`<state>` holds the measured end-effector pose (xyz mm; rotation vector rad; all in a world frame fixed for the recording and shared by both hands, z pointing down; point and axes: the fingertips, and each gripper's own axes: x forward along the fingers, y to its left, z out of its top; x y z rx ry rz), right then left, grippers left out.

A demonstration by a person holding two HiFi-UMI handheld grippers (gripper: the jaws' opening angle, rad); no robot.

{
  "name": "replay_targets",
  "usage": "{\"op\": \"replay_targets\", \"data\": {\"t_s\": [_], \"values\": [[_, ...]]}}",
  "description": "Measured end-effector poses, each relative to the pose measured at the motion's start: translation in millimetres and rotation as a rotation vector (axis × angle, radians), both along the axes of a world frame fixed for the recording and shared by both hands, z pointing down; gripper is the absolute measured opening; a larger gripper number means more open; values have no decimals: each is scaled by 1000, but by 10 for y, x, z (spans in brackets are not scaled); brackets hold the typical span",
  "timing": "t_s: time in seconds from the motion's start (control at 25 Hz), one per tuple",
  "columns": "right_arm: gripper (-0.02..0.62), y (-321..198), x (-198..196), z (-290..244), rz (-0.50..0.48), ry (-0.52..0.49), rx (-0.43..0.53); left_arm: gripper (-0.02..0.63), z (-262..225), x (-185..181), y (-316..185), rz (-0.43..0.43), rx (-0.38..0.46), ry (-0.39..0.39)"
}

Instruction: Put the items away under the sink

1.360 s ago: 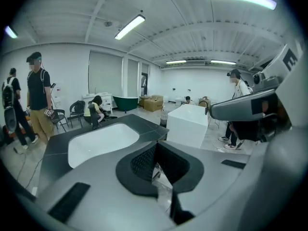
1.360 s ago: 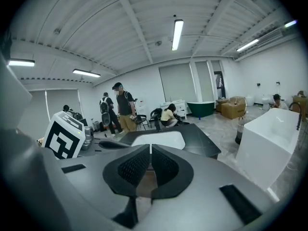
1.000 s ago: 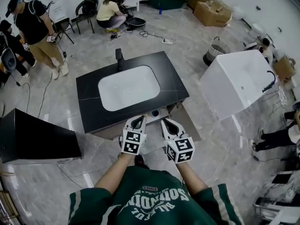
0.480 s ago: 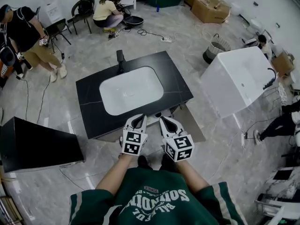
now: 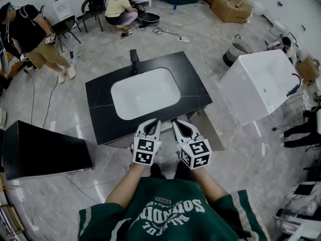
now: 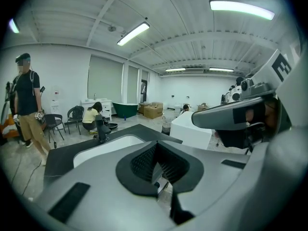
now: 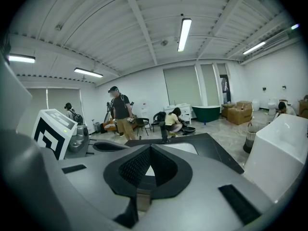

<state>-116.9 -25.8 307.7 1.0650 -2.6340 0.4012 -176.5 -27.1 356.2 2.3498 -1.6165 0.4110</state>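
Two grippers are held side by side ahead of a person in a green jersey (image 5: 165,212), seen from the head view. The left gripper (image 5: 153,126) and the right gripper (image 5: 179,126) both point toward the near edge of a black counter (image 5: 100,104). A white sink (image 5: 145,93) is set into the counter, and a black tap (image 5: 133,58) stands at its far rim.

In the left gripper view, the left gripper (image 6: 157,142) has its jaws clenched tip to tip, with nothing between the pads. In the right gripper view, the right gripper (image 7: 150,145) looks the same: tips together and nothing gripped. Neither gripper touches the counter. The tips lie just short of its front edge.

The sink stands directly ahead of both grippers. The space beneath it faces the person, largely hidden by the counter top and by the grippers. The items to be stored cannot be made out in any view.

A flat brown sheet (image 5: 209,133) lies on the floor at the counter's near right corner. A black box (image 5: 40,149) stands well apart to the left, and a white block (image 5: 261,87) to the right. Farther back, one person stands (image 5: 30,31), another crouches (image 5: 120,9), and cardboard boxes (image 5: 231,9) sit near the wall.
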Motion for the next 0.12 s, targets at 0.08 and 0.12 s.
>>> {"op": "replay_targets", "data": {"t_s": [0.08,0.12], "values": [[41,10,-27,6,2,-2,-1,9,5,-26,24,1,3,-2],[41,15,-40,8,3,-3,-2,11,7,-38,36,2,4,-3]]}}
